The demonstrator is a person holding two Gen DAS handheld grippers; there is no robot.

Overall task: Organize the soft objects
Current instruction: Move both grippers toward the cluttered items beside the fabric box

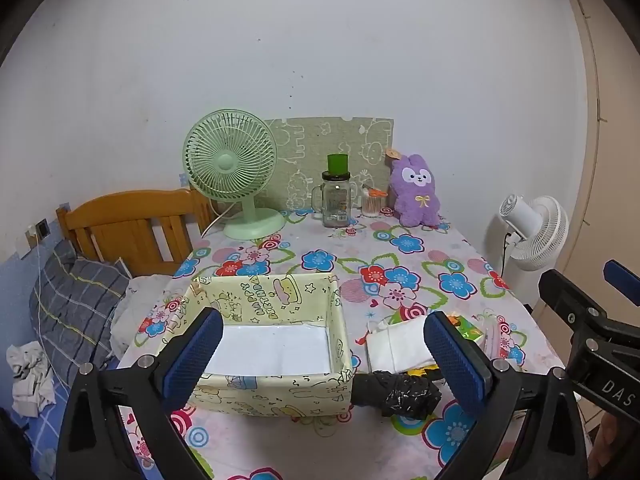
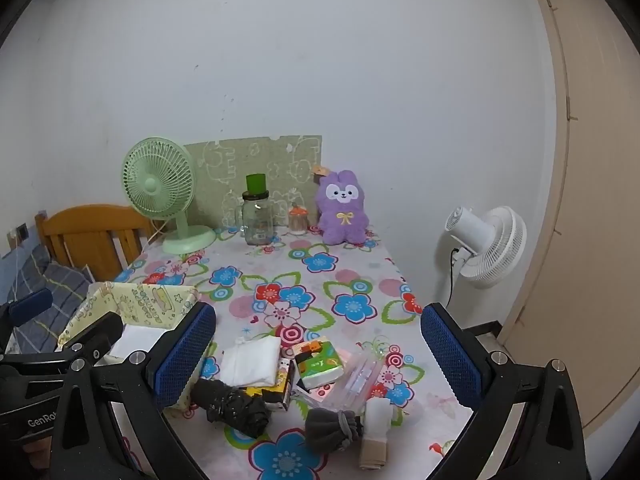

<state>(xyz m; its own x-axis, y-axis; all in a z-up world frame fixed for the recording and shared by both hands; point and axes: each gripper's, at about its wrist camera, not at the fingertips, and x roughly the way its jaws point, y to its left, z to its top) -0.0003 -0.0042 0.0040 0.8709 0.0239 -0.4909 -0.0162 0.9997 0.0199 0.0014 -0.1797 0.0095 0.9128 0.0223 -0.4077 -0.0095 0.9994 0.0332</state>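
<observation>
A pale yellow cartoon-print box [image 1: 280, 394] [image 2: 140, 300] with a white bottom stands on the flowered table, nothing in it. Right of it lie soft things: a folded white cloth [image 1: 400, 346] [image 2: 252, 360], a black plastic roll [image 1: 404, 394] [image 2: 236, 404], a green tissue pack [image 2: 322, 362], a grey bundle [image 2: 332, 428] and a white-and-beige roll [image 2: 376, 428]. A purple plush [image 1: 416, 190] [image 2: 343, 210] sits at the far edge. My left gripper [image 1: 324, 356] hovers open over the box's near wall. My right gripper [image 2: 318, 354] hovers open above the pile.
A green desk fan [image 1: 234, 172] [image 2: 164, 200], a glass jar with a green lid [image 1: 337, 196] [image 2: 258, 216] and a small jar [image 2: 298, 220] stand at the back. A clear pouch [image 2: 356, 380] lies in the pile. White floor fan [image 2: 486, 246] right, bed with wooden headboard [image 1: 132, 228] left.
</observation>
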